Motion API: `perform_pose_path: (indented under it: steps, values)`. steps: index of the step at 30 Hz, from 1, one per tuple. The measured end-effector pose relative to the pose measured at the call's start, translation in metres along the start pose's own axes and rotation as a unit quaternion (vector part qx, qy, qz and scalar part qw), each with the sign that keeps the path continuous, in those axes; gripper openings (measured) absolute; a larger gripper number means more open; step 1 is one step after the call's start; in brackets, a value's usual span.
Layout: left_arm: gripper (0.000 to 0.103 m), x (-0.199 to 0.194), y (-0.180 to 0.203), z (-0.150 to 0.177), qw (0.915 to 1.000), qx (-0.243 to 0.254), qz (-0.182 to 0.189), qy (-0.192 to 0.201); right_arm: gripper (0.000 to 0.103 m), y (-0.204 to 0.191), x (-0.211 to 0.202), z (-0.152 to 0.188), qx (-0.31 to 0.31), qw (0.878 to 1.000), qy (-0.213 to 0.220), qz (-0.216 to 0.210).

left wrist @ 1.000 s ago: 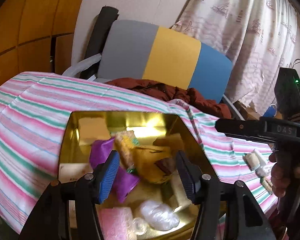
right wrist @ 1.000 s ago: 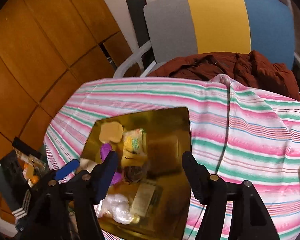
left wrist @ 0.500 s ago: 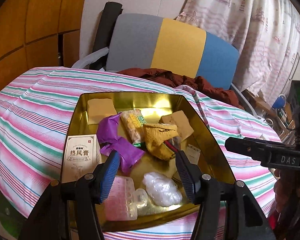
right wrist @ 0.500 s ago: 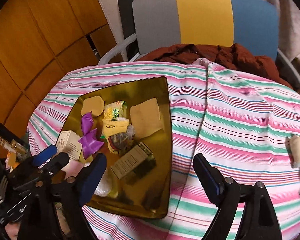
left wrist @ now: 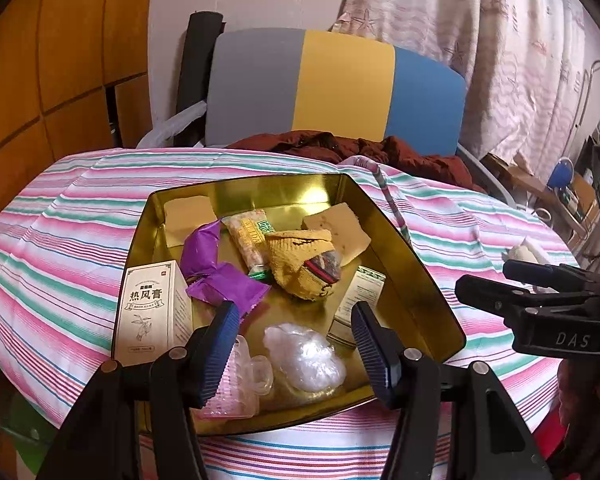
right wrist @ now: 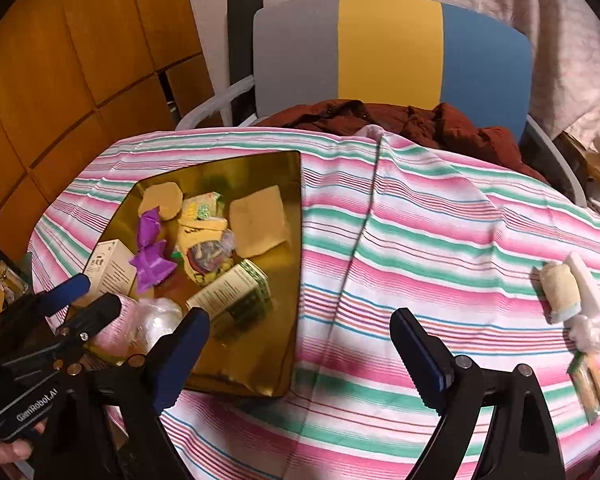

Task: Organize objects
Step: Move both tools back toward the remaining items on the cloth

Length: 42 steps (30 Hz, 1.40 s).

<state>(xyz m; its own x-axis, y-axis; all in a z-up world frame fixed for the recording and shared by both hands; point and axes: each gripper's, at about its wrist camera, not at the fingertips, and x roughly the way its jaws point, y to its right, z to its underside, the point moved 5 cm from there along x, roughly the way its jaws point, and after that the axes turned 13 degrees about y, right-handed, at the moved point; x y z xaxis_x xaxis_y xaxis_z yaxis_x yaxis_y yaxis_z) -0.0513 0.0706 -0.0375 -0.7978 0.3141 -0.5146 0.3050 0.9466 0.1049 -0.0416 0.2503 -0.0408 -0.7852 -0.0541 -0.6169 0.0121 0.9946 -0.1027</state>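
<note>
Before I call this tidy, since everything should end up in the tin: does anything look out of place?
Yes. A small cluster of items lies loose on the striped tablecloth, far to the right of the gold tin, while everything else sits jumbled inside it. Both grippers' jaws are open and empty.

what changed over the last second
Both claws backed away from the gold tin: the left claw now hangs at its near edge, the right claw swung right over the striped cloth. Both remain open and empty; the tin's contents look unmoved.
</note>
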Motion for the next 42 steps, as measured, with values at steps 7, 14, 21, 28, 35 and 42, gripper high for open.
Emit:
perform_pose_path:
  steps: [7, 14, 21, 28, 35, 42]
  values:
    - [0.059, 0.001, 0.013, 0.003, 0.9997, 0.019, 0.012, -0.006, 0.094, 0.036, -0.008, 0.014, 0.023, 0.999, -0.010, 0.028]
    - [0.059, 0.002, 0.031, 0.005, 0.9986, 0.032, 0.039, -0.011, 0.094, 0.094, -0.021, 0.032, 0.067, 0.995, -0.022, 0.070]
    - [0.059, 0.004, 0.054, 0.009, 0.9959, 0.049, 0.074, -0.020, 0.094, 0.168, -0.048, 0.050, 0.143, 0.981, -0.028, 0.126]
    - [0.059, 0.004, 0.080, 0.011, 0.9921, 0.069, 0.101, -0.027, 0.101, 0.264, -0.085, 0.060, 0.289, 0.942, 0.001, 0.172]
    - [0.059, 0.003, 0.119, 0.017, 0.9833, 0.106, 0.143, -0.038, 0.102, 0.345, -0.103, 0.067, 0.402, 0.888, 0.071, 0.212]
    - [0.059, 0.010, 0.168, 0.029, 0.9704, 0.141, 0.185, -0.066, 0.103, 0.378, -0.091, 0.084, 0.497, 0.846, 0.096, 0.168]
